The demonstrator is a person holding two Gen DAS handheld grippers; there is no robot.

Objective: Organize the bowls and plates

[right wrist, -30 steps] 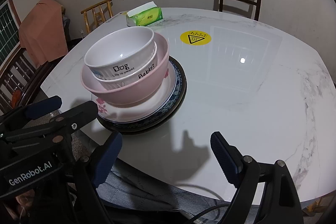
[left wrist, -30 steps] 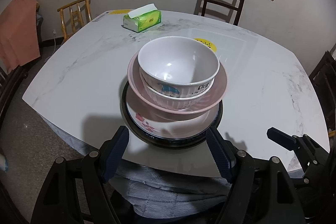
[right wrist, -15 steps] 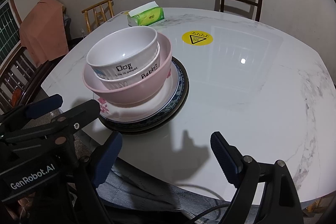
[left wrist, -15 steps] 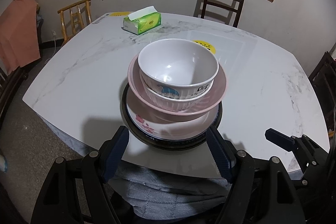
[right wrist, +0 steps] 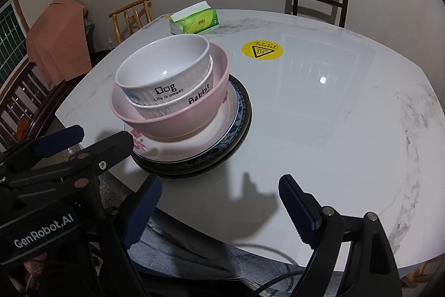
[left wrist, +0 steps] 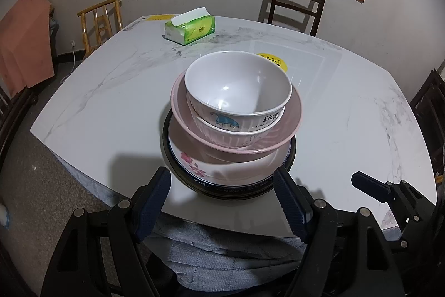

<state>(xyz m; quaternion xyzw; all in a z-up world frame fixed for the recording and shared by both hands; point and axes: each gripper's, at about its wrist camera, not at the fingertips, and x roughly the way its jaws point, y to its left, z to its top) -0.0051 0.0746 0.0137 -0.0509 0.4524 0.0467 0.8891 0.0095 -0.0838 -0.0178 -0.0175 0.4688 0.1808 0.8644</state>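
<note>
A stack stands near the front edge of the marble table. A white "Dog" bowl sits in a white "Rabbit" bowl, inside a pink bowl, on a floral plate over dark-rimmed plates. My left gripper is open and empty, just short of the stack. My right gripper is open and empty, to the right of the stack. The left gripper also shows in the right wrist view.
A green tissue box lies at the table's far side. A yellow warning sticker is behind the stack. A dark chair and a light wooden chair stand beyond the table. Grey quilted cloth lies below the grippers.
Both grippers have drifted slightly back and down from the stack. The stack has not moved, and both grippers stay open.
</note>
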